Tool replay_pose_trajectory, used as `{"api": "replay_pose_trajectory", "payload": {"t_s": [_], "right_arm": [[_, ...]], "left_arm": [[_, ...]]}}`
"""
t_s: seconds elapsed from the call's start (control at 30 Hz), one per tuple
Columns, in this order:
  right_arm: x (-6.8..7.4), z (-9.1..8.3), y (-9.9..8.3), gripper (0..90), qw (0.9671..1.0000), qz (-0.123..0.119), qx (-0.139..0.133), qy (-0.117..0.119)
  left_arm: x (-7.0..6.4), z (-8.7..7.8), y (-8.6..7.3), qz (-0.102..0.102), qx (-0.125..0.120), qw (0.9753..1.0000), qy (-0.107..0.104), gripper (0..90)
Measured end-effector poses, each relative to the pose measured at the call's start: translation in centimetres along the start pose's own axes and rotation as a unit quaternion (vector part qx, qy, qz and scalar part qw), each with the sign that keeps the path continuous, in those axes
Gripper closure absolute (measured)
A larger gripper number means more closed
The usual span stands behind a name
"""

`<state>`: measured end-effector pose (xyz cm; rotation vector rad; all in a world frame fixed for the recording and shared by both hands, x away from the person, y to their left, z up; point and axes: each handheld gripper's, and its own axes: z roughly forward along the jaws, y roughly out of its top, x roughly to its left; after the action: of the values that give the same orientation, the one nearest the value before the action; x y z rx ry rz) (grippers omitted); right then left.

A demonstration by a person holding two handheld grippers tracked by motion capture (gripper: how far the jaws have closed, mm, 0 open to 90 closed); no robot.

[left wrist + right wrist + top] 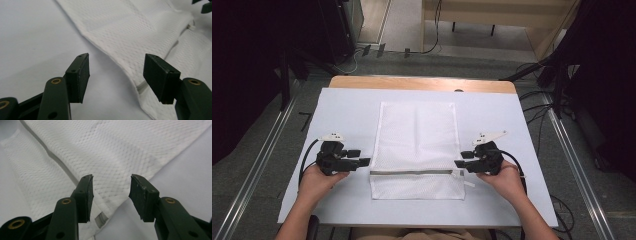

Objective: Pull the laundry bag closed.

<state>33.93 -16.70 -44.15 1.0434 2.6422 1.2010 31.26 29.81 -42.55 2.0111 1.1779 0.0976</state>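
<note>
both tools, left tool and right tool, gape released beside my soft, light mesh bag; i'd pinch its zipper-seam corners.

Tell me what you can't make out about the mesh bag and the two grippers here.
- Mesh bag: what's inside, if anything; the weave is opaque in all views.
- Zipper pull: too small in the high view to read its position.
- Left gripper: its jaws cover part of the bag edge, so contact is unclear.
- Right gripper: its jaws hide the bag corner below.
</note>
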Motion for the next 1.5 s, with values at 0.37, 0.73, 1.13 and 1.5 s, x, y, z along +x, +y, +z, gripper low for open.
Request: {"api": "replay_pose_trajectory", "payload": {"t_s": [0.37,0.73,1.13,1.5], "right_arm": [[-2.4,-1.2,-0.5,45.6,0.9974,0.041,-0.039,-0.044],[-4.2,-2.2,-1.1,37.3,0.9913,0.085,-0.070,-0.073],[-5.0,-2.4,-1.4,34.2,0.9876,0.106,-0.074,-0.090],[-5.1,-2.2,-1.4,32.8,0.9874,0.109,-0.069,-0.092]], "left_arm": [[0.9,-0.5,-0.2,0.006,-0.007,0.9993,0.035,36.3],[1.7,-0.9,-0.3,-0.009,-0.014,0.9984,0.054,36.0],[2.0,-0.9,-0.4,-0.015,-0.007,0.9978,0.064,36.0],[2.0,-0.7,-0.5,-0.014,-0.002,0.9980,0.062,35.8]]}}
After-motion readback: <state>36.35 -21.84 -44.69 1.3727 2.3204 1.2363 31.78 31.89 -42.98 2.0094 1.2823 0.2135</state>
